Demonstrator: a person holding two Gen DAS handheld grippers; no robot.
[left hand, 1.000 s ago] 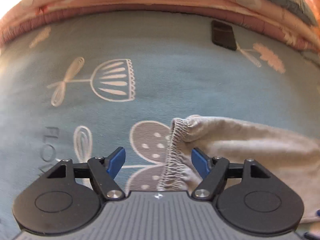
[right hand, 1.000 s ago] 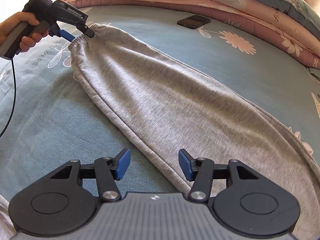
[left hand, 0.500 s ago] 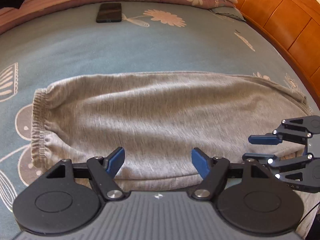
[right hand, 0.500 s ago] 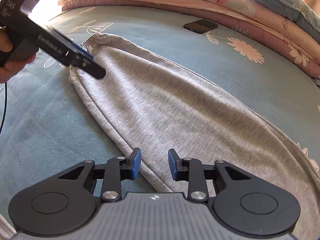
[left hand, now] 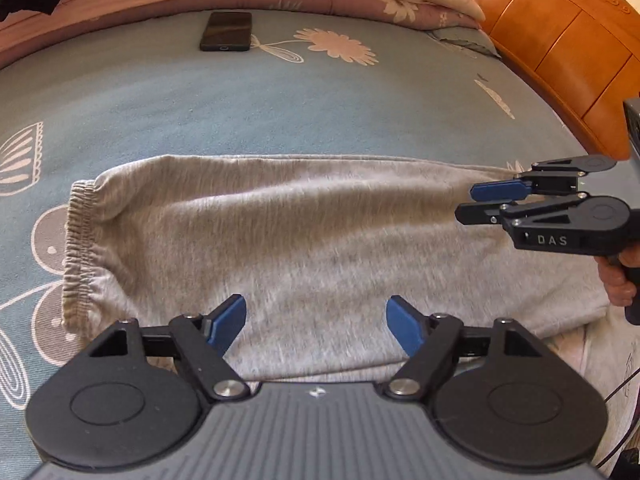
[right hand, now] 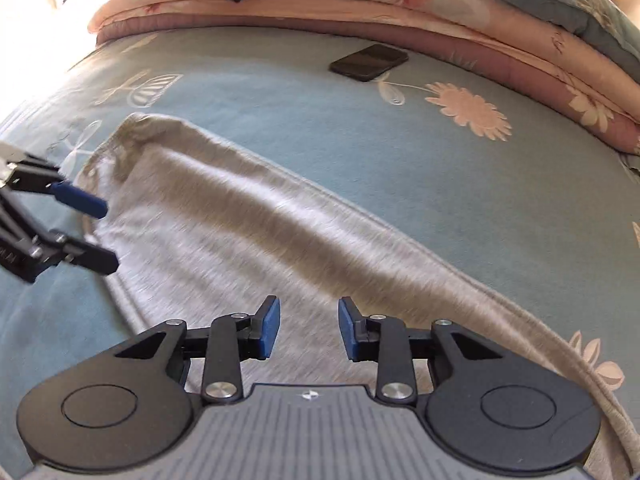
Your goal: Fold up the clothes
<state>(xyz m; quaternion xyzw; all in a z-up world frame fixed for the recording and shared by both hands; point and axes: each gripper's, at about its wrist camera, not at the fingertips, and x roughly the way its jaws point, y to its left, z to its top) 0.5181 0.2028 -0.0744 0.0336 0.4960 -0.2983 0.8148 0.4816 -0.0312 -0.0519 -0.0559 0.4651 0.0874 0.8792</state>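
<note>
A: Since the earlier frames the left wrist view has swung off the elastic cuff and now takes in the whole grey knit trouser leg (left hand: 304, 240). The right gripper's jaws narrowed, then held.

B: Left view now?

A: The trouser leg lies flat on the blue flower-printed bedsheet (left hand: 280, 112), long axis left to right, gathered cuff (left hand: 78, 256) pointing left. The left gripper (left hand: 316, 324) hovers over the near edge, jaws wide and lately widening, nothing gripped. The right gripper (left hand: 464, 203) enters from the right above the cloth, a hand (left hand: 620, 276) on its handle.

B: Right view?

A: There the leg runs diagonally, cuff end at upper left. The right gripper (right hand: 307, 328) has a narrow gap, empty, cloth below it. The left gripper (right hand: 107, 236) sits near the cuff end, spread apart. A black rectangular phone (right hand: 370, 62) lies well apart by the pink floral quilt (right hand: 360, 12).
</note>
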